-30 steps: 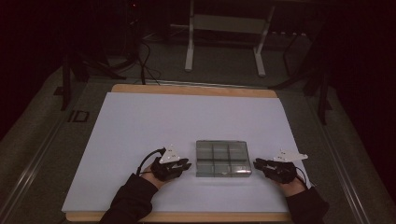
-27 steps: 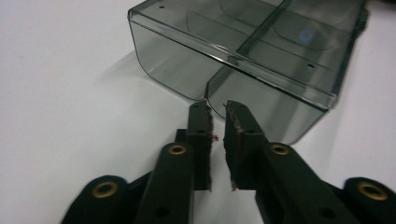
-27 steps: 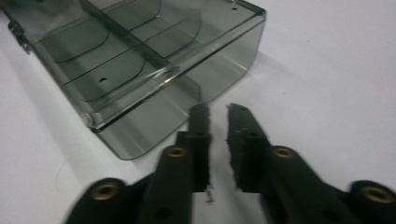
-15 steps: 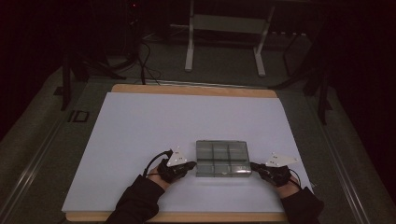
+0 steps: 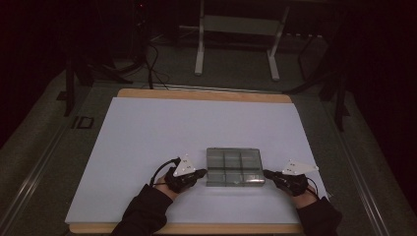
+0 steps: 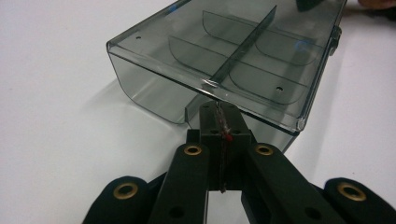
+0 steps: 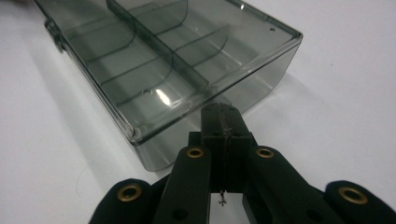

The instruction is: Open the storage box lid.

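Left gripper (image 5: 200, 173): jaws newly closed, pads pressed flat together with nothing between them; tips set against the left end of the box, right at its rim in the left gripper view (image 6: 219, 116). Closing over the past second, from slightly parted to fully clenched.

Left hand (image 5: 172, 181): low on the white sheet, sleeve entering from the bottom edge; little shift in place since a second ago.

Box (image 5: 234, 167): clear smoky plastic, divided into six compartments, lid down, apparently empty; lying flat on the near middle of the sheet, between the two grippers. Same spot as a second ago. Seen close in the left gripper view (image 6: 224, 60) and the right gripper view (image 7: 163, 65).

Right gripper (image 5: 268, 173): likewise newly closed on nothing, pads together; tips at the right end of the box, just below its lid edge in the right gripper view (image 7: 219, 116).

Right hand (image 5: 295, 186): resting near the right edge of the sheet, barely moved.

Sheet (image 5: 147, 128): white, covering most of the wooden table (image 5: 196, 94); bare apart from the box.

Meaning: closed tips at both ends, neither gripping; probably braced to press or steady the box from two sides, or to pry at the lid. Box not yet opened, lifted or shifted.

Risk: thin, slick plastic; possible slip of the tips along the wall, or a skid across the sheet under uneven pressure.
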### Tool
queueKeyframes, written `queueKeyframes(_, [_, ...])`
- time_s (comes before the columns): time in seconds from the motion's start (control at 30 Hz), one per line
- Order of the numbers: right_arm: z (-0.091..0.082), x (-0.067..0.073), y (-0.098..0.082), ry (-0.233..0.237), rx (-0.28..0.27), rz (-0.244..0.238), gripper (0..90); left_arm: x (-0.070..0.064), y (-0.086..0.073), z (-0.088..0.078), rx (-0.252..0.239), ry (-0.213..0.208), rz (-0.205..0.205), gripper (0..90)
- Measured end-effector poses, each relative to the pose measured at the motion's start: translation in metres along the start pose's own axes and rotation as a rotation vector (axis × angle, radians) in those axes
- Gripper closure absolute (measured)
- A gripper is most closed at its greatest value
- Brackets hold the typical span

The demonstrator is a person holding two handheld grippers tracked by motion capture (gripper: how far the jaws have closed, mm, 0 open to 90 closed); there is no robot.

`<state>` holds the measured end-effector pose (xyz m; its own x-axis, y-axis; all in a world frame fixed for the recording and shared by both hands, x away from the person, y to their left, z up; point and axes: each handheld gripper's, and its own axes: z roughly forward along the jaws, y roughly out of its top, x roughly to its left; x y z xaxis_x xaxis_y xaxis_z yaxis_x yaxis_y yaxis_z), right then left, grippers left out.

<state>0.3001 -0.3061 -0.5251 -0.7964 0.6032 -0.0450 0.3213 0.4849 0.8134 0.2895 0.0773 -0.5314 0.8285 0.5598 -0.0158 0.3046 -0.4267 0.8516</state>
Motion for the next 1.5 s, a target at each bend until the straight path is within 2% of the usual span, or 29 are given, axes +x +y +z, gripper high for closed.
queueKeyframes(0.4, [-0.003, 0.0, 0.005, 0.009, -0.024, 0.013, 89.9, 0.0, 0.003, -0.001, -0.017, -0.009, -0.001, 90.0])
queueKeyframes(0.43, [-0.003, 0.0, 0.006, 0.011, -0.023, 0.017, 89.4, 0.0, 0.003, 0.0, -0.02, -0.008, -0.004, 90.0])
queueKeyframes(0.47, [-0.003, -0.002, 0.007, 0.002, -0.031, 0.021, 83.3, 0.002, 0.004, -0.001, -0.021, -0.009, -0.006, 89.8])
queueKeyframes(0.63, [-0.003, -0.006, 0.01, 0.0, -0.038, 0.027, 77.0, 0.004, 0.007, -0.001, -0.03, 0.005, -0.017, 80.9])
queueKeyframes(0.83, [-0.001, -0.008, 0.014, -0.008, -0.042, 0.023, 75.4, 0.009, 0.009, -0.001, -0.037, 0.027, -0.041, 65.0])
queueKeyframes(1.0, [-0.001, -0.01, 0.017, -0.015, -0.05, 0.021, 72.9, 0.011, 0.014, 0.0, -0.044, 0.054, -0.032, 59.0])
queueKeyframes(1.27, [0.0, -0.014, 0.022, -0.055, -0.069, 0.001, 66.1, 0.014, 0.017, 0.003, -0.07, 0.064, -0.035, 59.1])
queueKeyframes(1.5, [0.003, -0.016, 0.027, -0.058, -0.077, -0.002, 66.1, 0.018, 0.023, 0.005, -0.09, 0.074, -0.033, 59.1])
